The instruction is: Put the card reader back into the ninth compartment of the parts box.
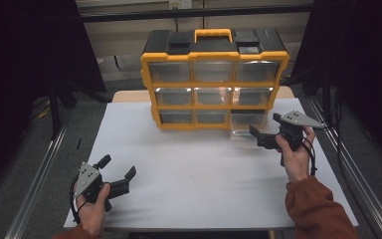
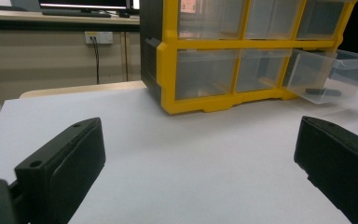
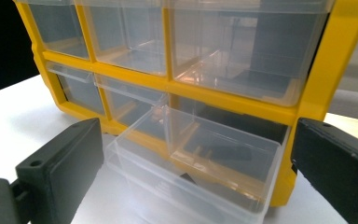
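the bench (image 1: 189, 169) carries a yellow drawer cabinet (image 1: 214, 82) standing upright at its far middle, with a carrying handle (image 1: 213, 34) on top. nine clear drawers are counted in its front, three rows of three. eight are seen pushed in; one, the bottom drawer (image 1: 248, 122) at the cabinet's right end, is pulled out toward the person and hangs over the bench. a small dark object (image 2: 324, 92) is seen lying in it through the clear wall; what it is cannot be told.

two grippers are counted, one in each hand. the right gripper (image 1: 268, 130) is held just beside the open drawer, its fingers (image 3: 60, 163) released and spread wide, grasping nothing, with the drawer's front edge lying between them in the right gripper view. the left gripper (image 1: 117, 172) is held low over the near left of the bench, well apart from the cabinet, its fingers (image 2: 63, 161) likewise released and empty.

several risks are judged from here. the drawer is drawn far out, so a further pull could bring it off its rails and its contents could be spilled. the thin clear wall could be flexed or slipped from if it is pinched near a corner. the cabinet is not steadied by the left gripper, so a push on the drawer could slide the whole cabinet back across the smooth bench rather than close it. a push off-centre could jam the drawer askew in its slot.
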Available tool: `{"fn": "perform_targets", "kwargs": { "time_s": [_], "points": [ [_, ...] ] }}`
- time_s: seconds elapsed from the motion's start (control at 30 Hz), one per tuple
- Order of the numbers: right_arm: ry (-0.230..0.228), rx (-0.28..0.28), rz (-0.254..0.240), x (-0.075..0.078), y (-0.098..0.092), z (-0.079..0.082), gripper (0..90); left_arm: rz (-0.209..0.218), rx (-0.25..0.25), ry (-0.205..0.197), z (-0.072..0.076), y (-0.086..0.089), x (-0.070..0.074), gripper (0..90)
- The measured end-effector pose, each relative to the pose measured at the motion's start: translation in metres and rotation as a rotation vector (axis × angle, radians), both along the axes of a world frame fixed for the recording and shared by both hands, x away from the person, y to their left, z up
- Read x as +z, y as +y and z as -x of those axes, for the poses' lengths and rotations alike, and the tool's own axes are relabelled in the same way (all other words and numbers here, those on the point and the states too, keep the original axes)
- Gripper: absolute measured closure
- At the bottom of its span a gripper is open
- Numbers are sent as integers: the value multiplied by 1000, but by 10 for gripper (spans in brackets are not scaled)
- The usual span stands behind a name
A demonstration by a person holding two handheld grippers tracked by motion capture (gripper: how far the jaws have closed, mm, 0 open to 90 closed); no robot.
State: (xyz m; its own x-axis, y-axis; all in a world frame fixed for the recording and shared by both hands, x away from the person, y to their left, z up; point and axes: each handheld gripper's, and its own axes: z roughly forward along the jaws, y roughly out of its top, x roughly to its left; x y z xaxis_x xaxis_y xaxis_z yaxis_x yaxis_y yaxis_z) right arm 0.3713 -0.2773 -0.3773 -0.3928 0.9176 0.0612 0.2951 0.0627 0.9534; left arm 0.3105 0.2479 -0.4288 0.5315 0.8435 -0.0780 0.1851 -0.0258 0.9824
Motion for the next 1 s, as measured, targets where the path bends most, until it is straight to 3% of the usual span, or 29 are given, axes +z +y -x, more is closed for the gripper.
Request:
{"fn": "perform_targets", "kwargs": {
  "time_s": [0.37,0.43,0.6,0.7,1.0],
  "points": [
    [-24,-21,-20,-19,-2,22,40,-6,-7,-1,0,0,0,15],
    [-51,-30,-17,-20,-2,27,40,-10,-10,-3,0,0,0,15],
    [-65,-32,-24,-25,-3,37,35,12,15,12,-1,1,0,15],
    [-78,-48,-19,-31,-3,41,34,9,1,1,0,1,1,15],
    [-58,-22,-58,-35,-6,59,33,7,7,-7,1,1,0,15]
  ]
}}
